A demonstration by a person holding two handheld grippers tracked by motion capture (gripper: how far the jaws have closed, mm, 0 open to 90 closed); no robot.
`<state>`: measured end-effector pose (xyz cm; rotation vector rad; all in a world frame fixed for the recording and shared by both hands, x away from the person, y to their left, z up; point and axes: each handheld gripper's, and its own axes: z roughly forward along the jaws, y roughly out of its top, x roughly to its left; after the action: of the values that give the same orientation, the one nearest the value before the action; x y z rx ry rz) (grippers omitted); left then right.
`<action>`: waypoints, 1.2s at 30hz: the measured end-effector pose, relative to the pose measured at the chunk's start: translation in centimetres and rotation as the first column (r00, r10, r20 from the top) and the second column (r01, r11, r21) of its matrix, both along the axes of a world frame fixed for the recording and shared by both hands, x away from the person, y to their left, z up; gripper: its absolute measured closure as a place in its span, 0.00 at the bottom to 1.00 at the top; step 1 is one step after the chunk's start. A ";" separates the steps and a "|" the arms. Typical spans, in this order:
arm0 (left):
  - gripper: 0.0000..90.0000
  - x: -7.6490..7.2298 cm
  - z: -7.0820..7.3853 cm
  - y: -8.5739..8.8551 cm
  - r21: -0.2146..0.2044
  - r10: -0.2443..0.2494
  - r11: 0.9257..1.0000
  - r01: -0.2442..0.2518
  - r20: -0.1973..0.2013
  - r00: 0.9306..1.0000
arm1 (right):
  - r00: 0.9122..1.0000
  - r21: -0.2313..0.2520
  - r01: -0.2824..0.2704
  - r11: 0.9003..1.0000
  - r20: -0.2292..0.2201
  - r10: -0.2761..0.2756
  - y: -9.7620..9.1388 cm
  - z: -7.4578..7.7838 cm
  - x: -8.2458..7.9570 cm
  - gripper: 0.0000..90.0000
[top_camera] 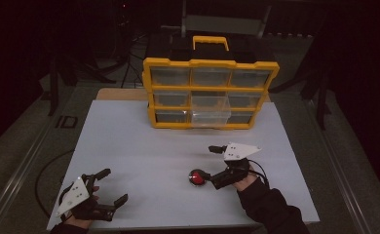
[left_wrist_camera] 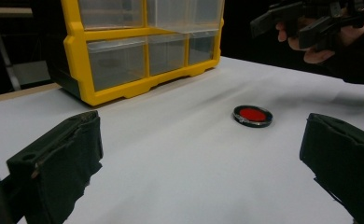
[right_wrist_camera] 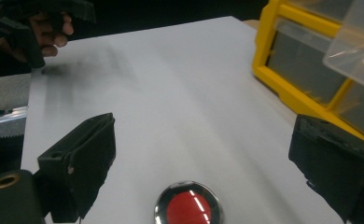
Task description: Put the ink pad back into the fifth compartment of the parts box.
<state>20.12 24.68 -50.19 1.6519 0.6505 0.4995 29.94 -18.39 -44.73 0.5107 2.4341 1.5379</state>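
- White tabletop under dim light, with a dark room behind it, forms the working surface we see from the high view; we describe it from the near edge outward.
- Nearest the person, the left gripper rests at the front left corner of the table with its jaws spread wide and nothing between them; in the left gripper view the two black jaws frame bare white surface.
- Slightly farther in, on the right side, the right gripper is also released, jaws wide apart; one jaw lies just beside the red disc, but we cannot tell whether it touches it.
- We count one red disc, a round flat piece with a dark metallic rim, lying flat on the table; in the right gripper view it sits low between the spread jaws, not yet clasped.
- Farthest away stands one yellow organizer with a black top and a yellow handle; we count nine clear drawers in three rows of three.
- One drawer, the middle one of the middle row, is pulled out toward the person; the other eight appear shut.
- We judge the work to be at an early stage: a drawer stands ready, the disc is unheld on the table, and grasping, carrying and placing it all remain.
- Two grippers, one disc, one organizer complete the count.
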 end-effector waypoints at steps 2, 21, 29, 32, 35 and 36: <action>0.00 0.0 0.0 0.0 0.001 0.000 1.000 0.000 0.000 1.000 | 1.000 -0.011 -0.005 1.000 -0.005 0.005 0.3 -0.4 0.1 0.08; 0.00 0.0 0.0 -0.1 0.003 -0.008 1.000 0.008 -0.001 1.000 | 0.993 -0.092 -0.068 0.993 -0.098 0.059 1.6 -4.5 1.0 0.08; 0.00 0.0 0.0 -0.1 0.005 -0.009 1.000 0.009 -0.001 1.000 | 0.990 -0.133 -0.087 0.987 -0.122 0.071 1.9 -5.8 1.4 0.08; 0.00 0.0 0.0 -0.1 0.005 -0.009 1.000 0.009 -0.001 1.000 | 0.989 -0.161 -0.092 0.983 -0.132 0.071 2.1 -6.3 1.5 0.08; 0.00 0.0 0.0 -0.1 0.004 -0.010 1.000 0.010 -0.002 1.000 | 0.988 -0.180 -0.098 0.979 -0.139 0.073 2.2 -6.6 1.5 0.08; 0.00 0.0 0.0 -0.1 0.003 -0.011 1.000 0.011 -0.002 1.000 | 0.987 -0.189 -0.100 0.977 -0.140 0.074 2.3 -6.7 1.6 0.09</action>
<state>20.17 24.55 -50.21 1.6583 0.6426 0.4911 31.50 -16.12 -51.43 0.4881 2.7066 1.3136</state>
